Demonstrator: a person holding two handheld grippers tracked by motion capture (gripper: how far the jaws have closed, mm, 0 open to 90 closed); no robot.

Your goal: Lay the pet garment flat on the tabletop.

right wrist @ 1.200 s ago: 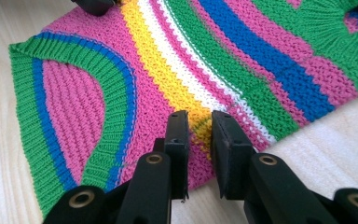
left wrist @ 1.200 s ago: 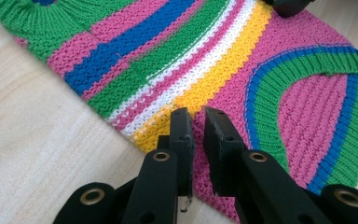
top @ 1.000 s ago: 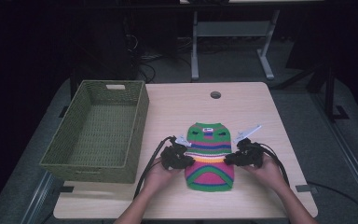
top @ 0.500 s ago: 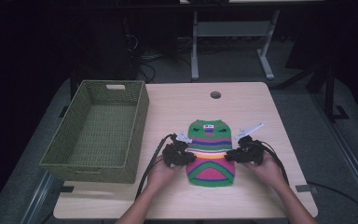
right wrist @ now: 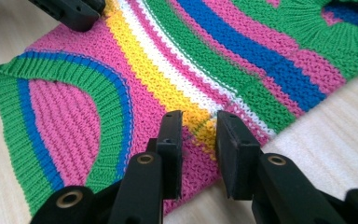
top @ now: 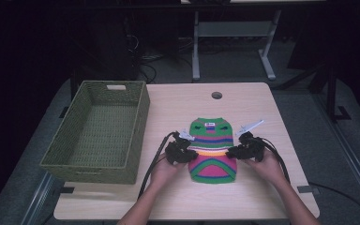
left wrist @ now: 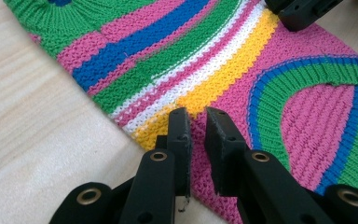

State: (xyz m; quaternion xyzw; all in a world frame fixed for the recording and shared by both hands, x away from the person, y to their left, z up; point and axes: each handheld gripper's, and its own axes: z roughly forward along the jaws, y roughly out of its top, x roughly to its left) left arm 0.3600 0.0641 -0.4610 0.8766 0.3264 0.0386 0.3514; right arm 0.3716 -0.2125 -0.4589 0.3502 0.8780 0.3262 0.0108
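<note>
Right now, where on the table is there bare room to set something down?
Bare wood lies between the basket and the sweater, behind the sweater up to the grommet hole, and along the table's right edge. It is crowded where the left gripper and right gripper flank the sweater.

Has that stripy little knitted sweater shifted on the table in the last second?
No. In the high view the sweater lies where it did, at the same gap from the green woven basket and below the table's round hole.
</note>
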